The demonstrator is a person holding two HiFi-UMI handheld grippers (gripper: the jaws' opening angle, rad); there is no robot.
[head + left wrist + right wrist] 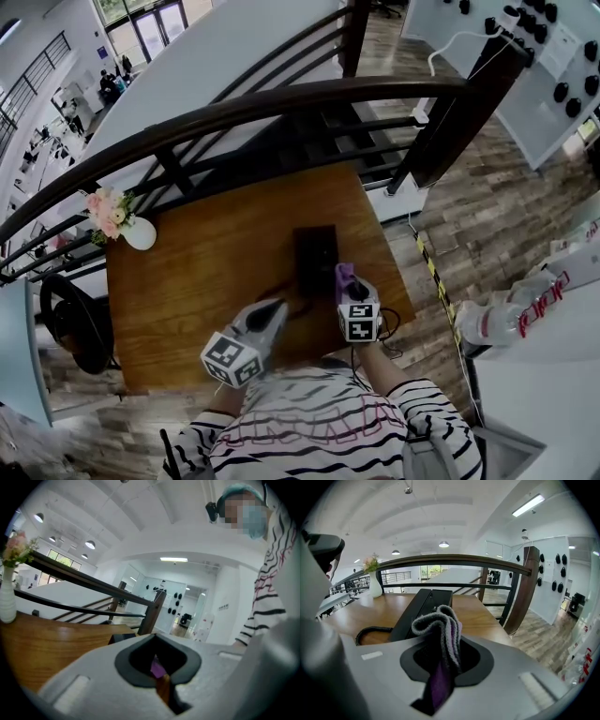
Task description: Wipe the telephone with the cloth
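Note:
A black telephone (315, 255) lies in the middle of the wooden table (206, 253), its coiled cord (370, 632) trailing off its near left side. My right gripper (351, 292) is shut on a folded grey and purple cloth (344, 277), held just at the telephone's near right edge. In the right gripper view the cloth (440, 625) stands up out of the jaws, with the telephone (419, 609) right behind it. My left gripper (274, 307) sits beside the telephone's near left corner, jaws together, nothing held between them.
A white vase with pink flowers (131, 228) stands at the table's far left corner. A dark curved railing (281, 103) runs along the far side of the table. To the right, a white counter carries bottles (506, 314).

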